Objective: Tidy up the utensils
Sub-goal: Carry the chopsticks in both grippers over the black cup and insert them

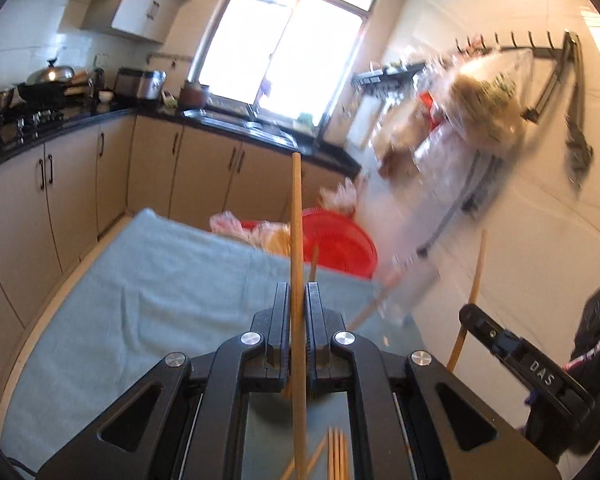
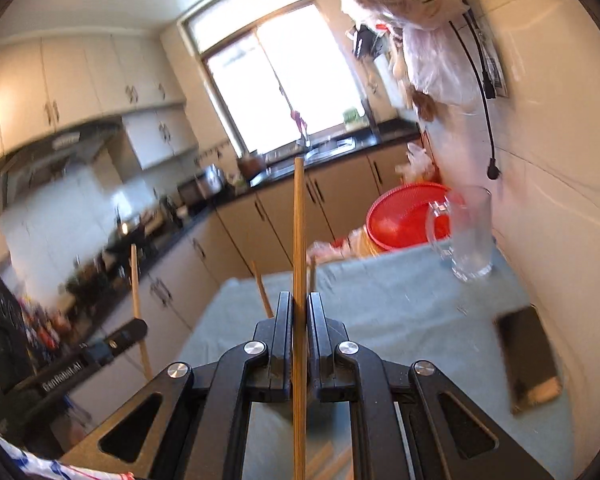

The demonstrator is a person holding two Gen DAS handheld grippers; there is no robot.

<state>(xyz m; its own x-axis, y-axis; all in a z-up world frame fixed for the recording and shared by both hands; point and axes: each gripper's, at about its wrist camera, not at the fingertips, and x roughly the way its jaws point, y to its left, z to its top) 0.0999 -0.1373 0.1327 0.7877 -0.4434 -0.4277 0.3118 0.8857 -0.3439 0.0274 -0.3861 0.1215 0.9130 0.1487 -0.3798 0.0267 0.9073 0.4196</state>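
We have each claw pinching one wooden chopstick. The left claw (image 1: 299, 292) is pressed together on its chopstick (image 1: 296, 216), which stands up toward twelve o'clock past the fingertips, its lower end running back under the claw. The right claw (image 2: 300, 300) grips its own chopstick (image 2: 299, 216) the same way, upright and centred between the jaws. We judge both are held mid-shaft so they can be dropped end-first into the glass mug (image 2: 466, 232), standing on the worktop (image 2: 380, 304) at about two o'clock from the right claw. More loose chopsticks (image 1: 336, 452) lie on the cloth below the left claw.
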